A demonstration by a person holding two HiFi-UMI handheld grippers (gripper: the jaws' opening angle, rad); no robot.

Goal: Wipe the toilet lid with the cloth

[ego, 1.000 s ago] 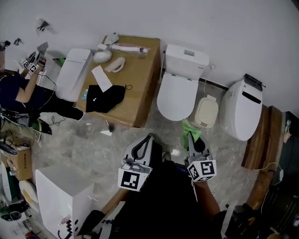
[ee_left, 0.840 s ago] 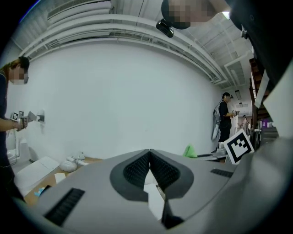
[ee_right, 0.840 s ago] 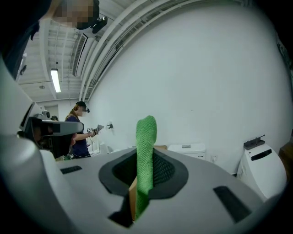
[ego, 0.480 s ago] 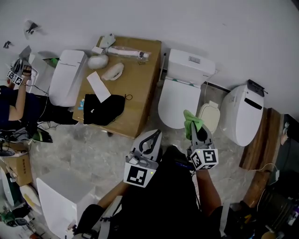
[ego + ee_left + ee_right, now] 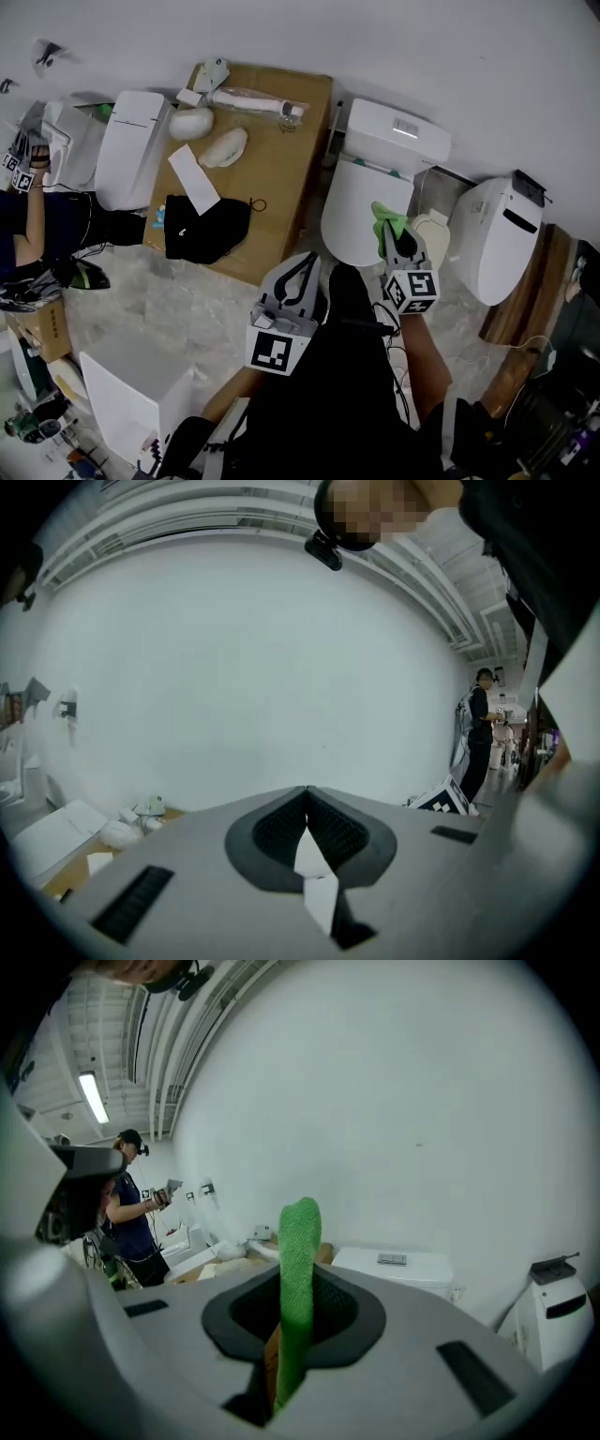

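A white toilet stands against the wall, its closed lid facing up and its tank behind. My right gripper is shut on a green cloth and hangs over the lid's right part. In the right gripper view the cloth stands up between the jaws, with the tank beyond. My left gripper is held lower, left of the toilet's front; in the left gripper view its jaws meet with nothing between them, the gripper pointing at the white wall.
A large cardboard box with a black cloth and white parts stands left of the toilet. Another white toilet and a small beige bin are to the right. A person works at far left.
My right gripper has carried the green cloth from the floor in front of the toilet up over the lid. I have stepped closer; the left gripper stays shut and low.
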